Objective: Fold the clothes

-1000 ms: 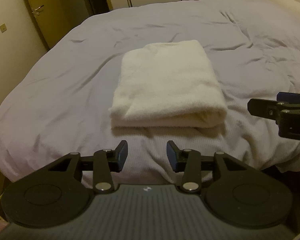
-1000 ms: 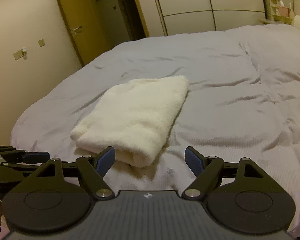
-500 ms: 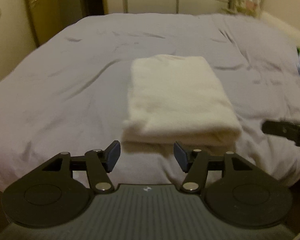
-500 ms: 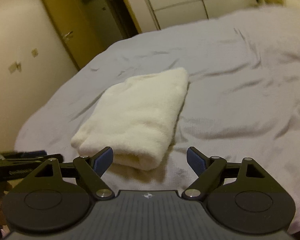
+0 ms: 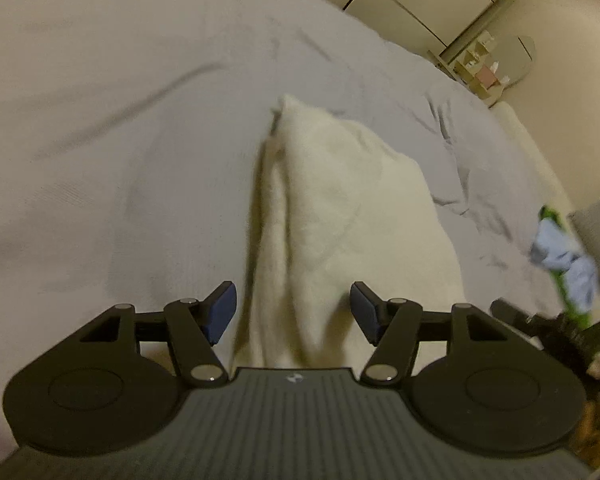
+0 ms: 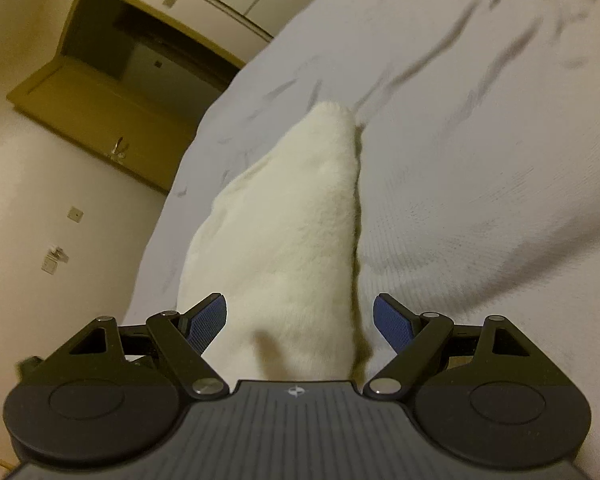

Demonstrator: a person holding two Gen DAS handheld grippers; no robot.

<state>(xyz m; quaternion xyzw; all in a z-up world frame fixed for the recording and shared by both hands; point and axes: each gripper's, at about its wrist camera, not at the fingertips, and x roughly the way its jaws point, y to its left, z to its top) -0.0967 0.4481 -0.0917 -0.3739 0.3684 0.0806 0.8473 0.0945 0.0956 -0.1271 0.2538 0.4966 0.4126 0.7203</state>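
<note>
A folded cream fleece garment (image 5: pixel 340 208) lies on the grey bed cover (image 5: pixel 100 140). My left gripper (image 5: pixel 293 314) is open, its blue-padded jaws standing either side of the garment's near left edge. The garment also shows in the right wrist view (image 6: pixel 292 232). My right gripper (image 6: pixel 300 322) is open, its jaws standing either side of the garment's near right edge. Neither gripper is closed on the cloth. The right gripper's black body (image 5: pixel 548 332) shows at the lower right of the left wrist view.
A blue and green cloth item (image 5: pixel 564 264) lies on the bed at the right. A shelf with small items (image 5: pixel 480 72) stands beyond the bed. A wooden door (image 6: pixel 112 92) and wall switches (image 6: pixel 54 260) are at the left. The bed cover (image 6: pixel 480 120) is wrinkled.
Both grippers have moved forward and down from in front of the bed to the garment's near corners, tilting sideways. The cloth now sits between each pair of open jaws.
</note>
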